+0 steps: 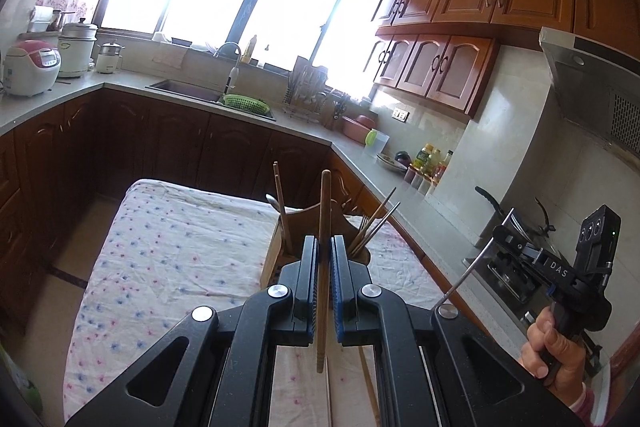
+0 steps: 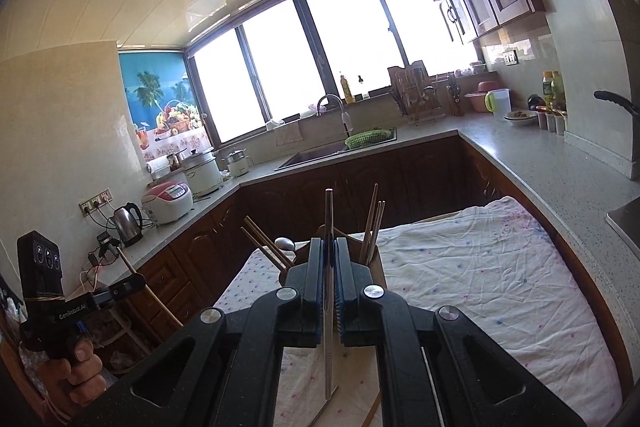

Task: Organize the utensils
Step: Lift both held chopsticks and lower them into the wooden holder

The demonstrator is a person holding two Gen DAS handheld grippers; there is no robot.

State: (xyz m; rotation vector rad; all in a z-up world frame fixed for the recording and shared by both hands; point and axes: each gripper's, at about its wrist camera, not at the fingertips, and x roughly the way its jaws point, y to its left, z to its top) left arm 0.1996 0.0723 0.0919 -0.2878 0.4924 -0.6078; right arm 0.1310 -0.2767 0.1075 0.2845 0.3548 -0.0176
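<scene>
Several chopsticks [image 1: 372, 227] upright in a wooden holder [image 1: 280, 247] on the cloth-covered surface [image 1: 168, 251], left tool [image 1: 324, 247] gripping a wooden chopstick [image 1: 323, 267] above it, right tool [image 2: 329, 251] clamping a metal chopstick [image 2: 329, 307].

Left gripper [image 1: 324, 251] jaws clamped tight, level, pointing forward. Right gripper [image 2: 330, 255] same, hand [image 1: 554, 351] on its grip.

Upright wooden chopstick [image 1: 323, 259], metal chopstick [image 2: 329, 291]; more in wooden holder [image 1: 298, 227] behind
</scene>
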